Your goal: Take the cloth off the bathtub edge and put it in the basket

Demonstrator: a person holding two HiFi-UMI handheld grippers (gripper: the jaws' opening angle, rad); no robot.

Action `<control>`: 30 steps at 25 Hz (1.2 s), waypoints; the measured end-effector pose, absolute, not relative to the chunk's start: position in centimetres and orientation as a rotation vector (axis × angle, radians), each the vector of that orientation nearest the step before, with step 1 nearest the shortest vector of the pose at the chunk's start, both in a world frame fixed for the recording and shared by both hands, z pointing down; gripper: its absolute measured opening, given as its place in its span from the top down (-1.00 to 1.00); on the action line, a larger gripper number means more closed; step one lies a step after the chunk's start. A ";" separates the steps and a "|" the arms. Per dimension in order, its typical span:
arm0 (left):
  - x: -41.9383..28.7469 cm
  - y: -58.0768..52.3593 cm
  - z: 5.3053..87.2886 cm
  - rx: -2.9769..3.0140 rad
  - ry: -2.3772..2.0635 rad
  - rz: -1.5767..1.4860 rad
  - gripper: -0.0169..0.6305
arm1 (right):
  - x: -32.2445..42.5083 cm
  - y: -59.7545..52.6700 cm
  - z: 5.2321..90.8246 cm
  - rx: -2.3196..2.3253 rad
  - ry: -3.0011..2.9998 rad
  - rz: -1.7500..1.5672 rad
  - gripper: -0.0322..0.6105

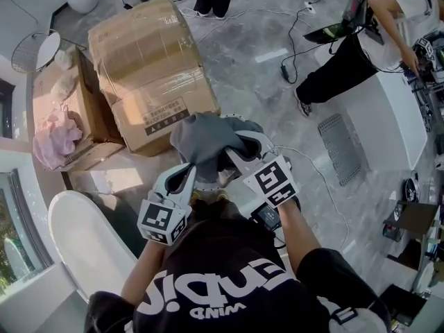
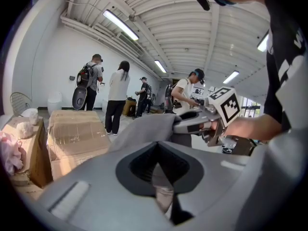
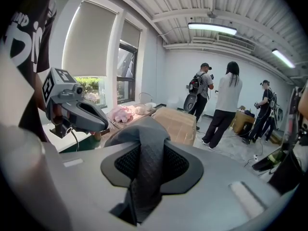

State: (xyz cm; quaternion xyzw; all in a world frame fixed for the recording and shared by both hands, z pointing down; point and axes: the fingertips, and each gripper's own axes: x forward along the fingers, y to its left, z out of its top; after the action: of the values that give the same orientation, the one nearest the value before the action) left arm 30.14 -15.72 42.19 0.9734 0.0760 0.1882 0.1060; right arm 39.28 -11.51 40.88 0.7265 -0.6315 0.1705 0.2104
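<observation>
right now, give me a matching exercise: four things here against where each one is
Things:
1. grey cloth
2. pink fabric
3. box
4. tub

Places:
a. on the floor ahead of the person
b. at the person's left side, low in the head view
c. clamped in the left gripper and the right gripper
d. left of the box, toward the wall

Pairs: 1-c, 2-d, 3-a, 4-b
</observation>
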 end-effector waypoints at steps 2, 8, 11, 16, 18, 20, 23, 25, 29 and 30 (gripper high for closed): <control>30.2 -15.8 43.5 2.847 0.227 0.585 0.96 | 39.4 -11.8 43.0 2.015 -1.751 0.507 0.56; 31.4 -17.0 47.3 2.806 0.237 0.647 0.96 | 40.2 -12.1 50.5 2.034 -1.721 0.637 0.56; 32.1 -17.7 49.4 2.793 0.230 0.667 0.96 | 40.5 -11.9 54.0 2.046 -1.712 0.701 0.56; 33.0 -17.8 53.7 2.732 0.240 0.722 0.96 | 40.3 -11.0 60.8 2.042 -1.671 0.851 0.56; 33.4 -17.7 55.0 2.719 0.248 0.741 0.96 | 40.2 -10.5 63.5 2.042 -1.645 0.916 0.56; 33.6 -17.6 55.8 2.709 0.246 0.752 0.96 | 40.2 -10.2 65.9 2.030 -1.626 0.965 0.55; 33.2 -17.4 56.7 2.688 0.235 0.774 0.95 | 39.7 -9.6 68.7 2.005 -1.603 1.027 0.55; 32.9 -17.3 57.3 2.677 0.228 0.790 0.96 | 39.7 -9.4 70.1 1.999 -1.590 1.057 0.55; 32.3 -17.1 58.3 2.663 0.226 0.816 0.96 | 39.6 -9.2 71.4 1.994 -1.570 1.094 0.55; 32.1 -17.0 58.5 2.660 0.227 0.820 0.96 | 39.5 -9.1 71.7 1.991 -1.566 1.099 0.55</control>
State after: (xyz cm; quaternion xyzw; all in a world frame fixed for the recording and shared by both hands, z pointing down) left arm 32.14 -17.00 58.49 0.9379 0.0802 0.2893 0.1736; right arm 39.54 -9.13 71.73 0.7080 -0.5569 0.3909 0.1891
